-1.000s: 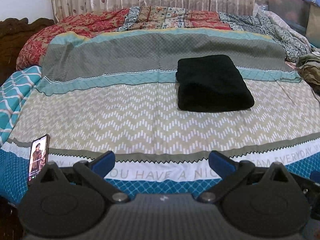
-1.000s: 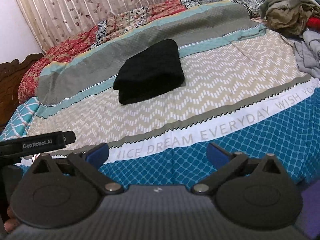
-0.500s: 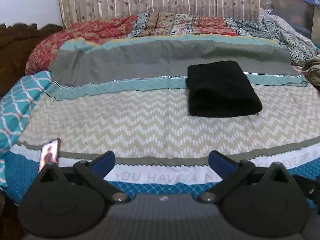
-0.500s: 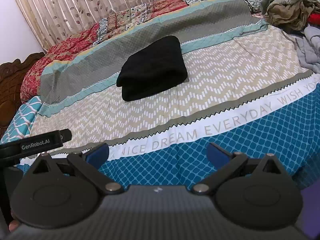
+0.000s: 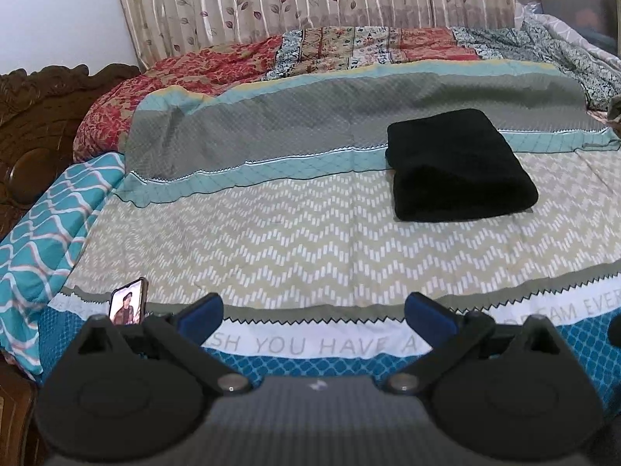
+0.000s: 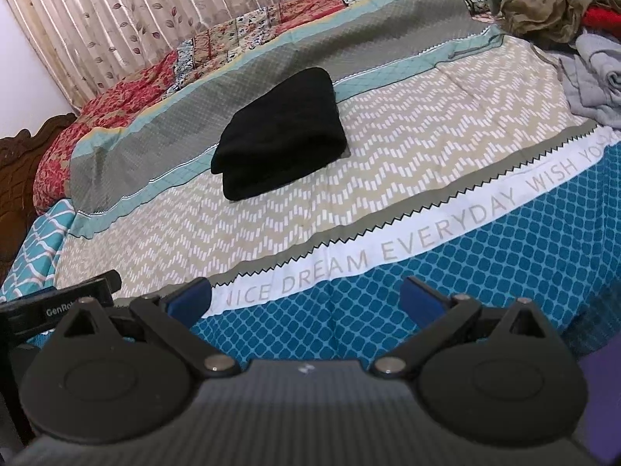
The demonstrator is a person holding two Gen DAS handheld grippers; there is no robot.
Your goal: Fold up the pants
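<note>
The black pants (image 5: 458, 165) lie folded into a thick rectangle on the bed's patterned sheet (image 5: 310, 240), right of the middle. They also show in the right wrist view (image 6: 281, 147), centre left. My left gripper (image 5: 314, 318) is open and empty, held back over the bed's near edge, well short of the pants. My right gripper (image 6: 306, 303) is open and empty too, over the blue front edge of the sheet (image 6: 388, 310). Part of the left gripper's body (image 6: 58, 310) shows at the left in the right wrist view.
A phone (image 5: 128, 306) with a lit screen stands at the bed's front left corner. A pile of loose clothes (image 6: 562, 7) lies at the bed's far right. A carved wooden headboard (image 5: 35, 116) is on the left. Curtains (image 5: 310, 0) hang behind the bed.
Both grippers have pulled back and shifted a little; the left view has panned left, so the pants sit further right in it. The pants have not moved. Both grippers stay open.
</note>
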